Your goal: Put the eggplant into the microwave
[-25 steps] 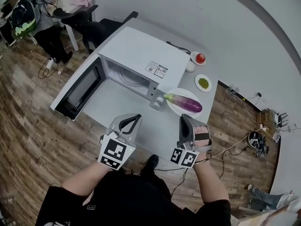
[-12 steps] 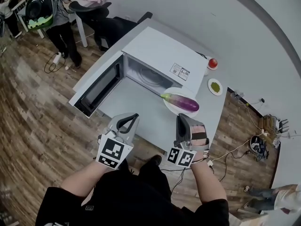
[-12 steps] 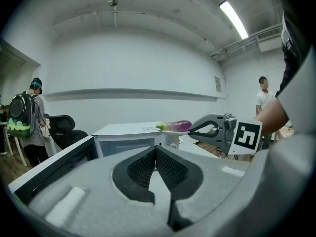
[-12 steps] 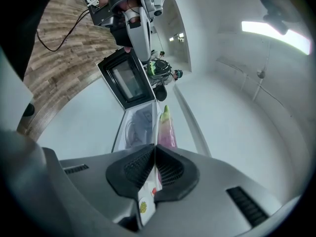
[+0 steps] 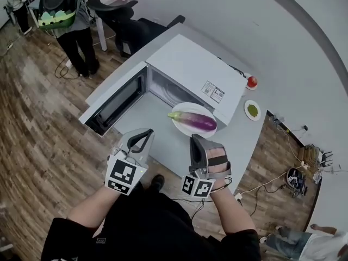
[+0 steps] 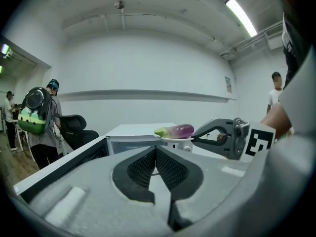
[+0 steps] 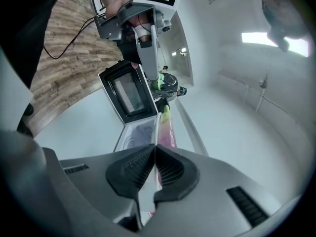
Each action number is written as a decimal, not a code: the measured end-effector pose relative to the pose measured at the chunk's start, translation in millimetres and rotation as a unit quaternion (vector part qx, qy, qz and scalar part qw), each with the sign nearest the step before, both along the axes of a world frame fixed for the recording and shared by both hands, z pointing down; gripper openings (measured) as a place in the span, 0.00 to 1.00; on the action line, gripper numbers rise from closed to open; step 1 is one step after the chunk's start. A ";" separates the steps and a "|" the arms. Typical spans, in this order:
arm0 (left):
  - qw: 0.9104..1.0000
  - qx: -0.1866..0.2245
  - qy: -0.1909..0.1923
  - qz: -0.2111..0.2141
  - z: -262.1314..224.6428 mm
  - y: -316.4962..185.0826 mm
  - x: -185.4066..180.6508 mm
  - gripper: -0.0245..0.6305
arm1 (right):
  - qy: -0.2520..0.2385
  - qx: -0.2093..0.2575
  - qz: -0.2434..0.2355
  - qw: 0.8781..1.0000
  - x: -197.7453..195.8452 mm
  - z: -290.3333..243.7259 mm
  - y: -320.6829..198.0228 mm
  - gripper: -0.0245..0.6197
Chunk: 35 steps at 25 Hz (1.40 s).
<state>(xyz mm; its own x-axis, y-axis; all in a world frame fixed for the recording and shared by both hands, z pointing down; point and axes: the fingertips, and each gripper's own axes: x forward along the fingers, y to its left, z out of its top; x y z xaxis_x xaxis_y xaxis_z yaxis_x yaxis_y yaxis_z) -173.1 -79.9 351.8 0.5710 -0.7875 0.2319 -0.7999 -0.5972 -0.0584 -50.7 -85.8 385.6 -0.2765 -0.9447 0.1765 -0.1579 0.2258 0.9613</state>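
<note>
A purple eggplant (image 5: 193, 121) with a green stem end lies on a white plate (image 5: 180, 129). My right gripper (image 5: 193, 139) is shut on the plate's near rim and holds it above the grey table (image 5: 239, 145), in front of the white microwave (image 5: 196, 69). The microwave door (image 5: 117, 102) hangs open to the left. My left gripper (image 5: 144, 133) is shut and empty, level with the right one near the door. In the left gripper view the eggplant (image 6: 174, 131) sits on the plate (image 6: 173, 138), pinched by the right gripper (image 6: 194, 138). In the right gripper view the eggplant (image 7: 167, 127) lies beyond the shut jaws.
Past the microwave stand a small dish with a red tomato (image 5: 252, 82) and another with something green (image 5: 252, 110). A person with a backpack (image 5: 65, 15) and a black chair (image 5: 128, 29) are at the far left. Cables (image 5: 261, 181) trail over the wooden floor on the right.
Both grippers have moved left. The plate with the eggplant has gone from beside the microwave's right corner to in front of its open cavity, still gripped by the right gripper.
</note>
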 end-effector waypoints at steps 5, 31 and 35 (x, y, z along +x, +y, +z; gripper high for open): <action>1.000 -0.010 -0.004 0.004 9.9 -8.2 -3.8 0.05 | -0.009 -0.005 -0.005 1.000 -12.0 8.3 -7.5 0.07; 0.996 0.021 -0.009 0.088 53.3 -91.5 -46.1 0.05 | 0.039 -0.002 0.087 0.995 -74.8 124.4 -117.4 0.07; 0.996 0.021 -0.001 0.087 62.4 -105.4 -44.7 0.05 | 0.051 -0.001 0.092 0.994 -76.3 140.2 -136.3 0.07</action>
<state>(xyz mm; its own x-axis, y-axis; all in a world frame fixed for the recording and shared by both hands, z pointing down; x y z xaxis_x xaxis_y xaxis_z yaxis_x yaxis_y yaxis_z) -217.8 -185.3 414.2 0.6985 -0.6863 0.2028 -0.6851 -0.7232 -0.0876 -127.0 -222.1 525.9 -0.0789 -0.9771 0.1974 -0.0994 0.2048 0.9737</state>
